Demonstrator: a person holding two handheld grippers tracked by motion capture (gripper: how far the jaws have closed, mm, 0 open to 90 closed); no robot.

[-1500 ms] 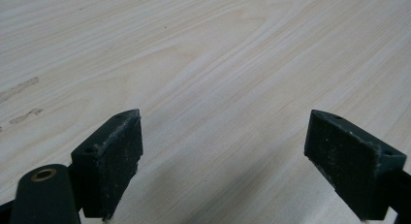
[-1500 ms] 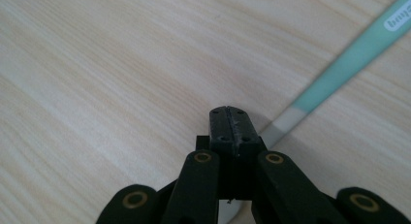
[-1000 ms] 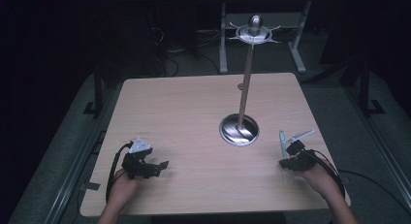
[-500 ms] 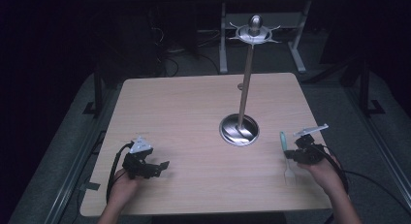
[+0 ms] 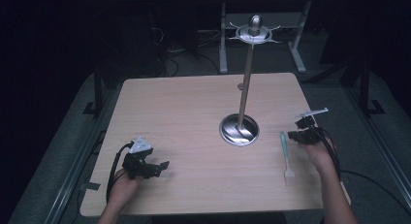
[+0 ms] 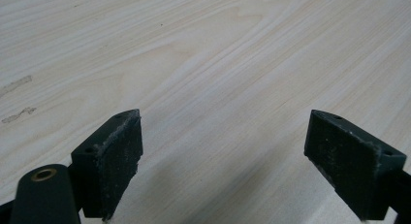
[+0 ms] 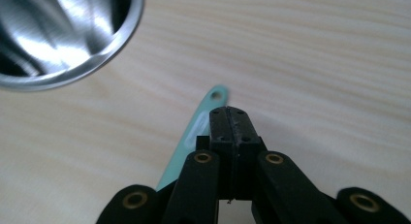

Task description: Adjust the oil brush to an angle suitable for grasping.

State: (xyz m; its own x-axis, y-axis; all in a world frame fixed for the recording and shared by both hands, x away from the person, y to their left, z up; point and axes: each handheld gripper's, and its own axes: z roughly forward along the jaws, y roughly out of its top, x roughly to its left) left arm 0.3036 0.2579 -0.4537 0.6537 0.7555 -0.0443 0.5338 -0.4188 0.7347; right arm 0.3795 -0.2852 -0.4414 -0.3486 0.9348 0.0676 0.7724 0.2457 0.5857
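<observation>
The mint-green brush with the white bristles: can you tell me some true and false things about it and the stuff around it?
1. The mint-green brush with white bristles lies flat on the pale wooden table. True.
2. The right gripper has its jaws wide open. False: they are shut together, beside the brush's handle.
3. The left gripper has its jaws apart with nothing between them. True.
4. The shiny metal stand with the round base lies tipped over. False: it stands upright.
5. The brush hangs on the stand. False: it lies on the table, right of the base.

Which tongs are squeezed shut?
The right tongs, beside the mint-handled brush, have jaws pressed together. The left tongs gape wide.
</observation>
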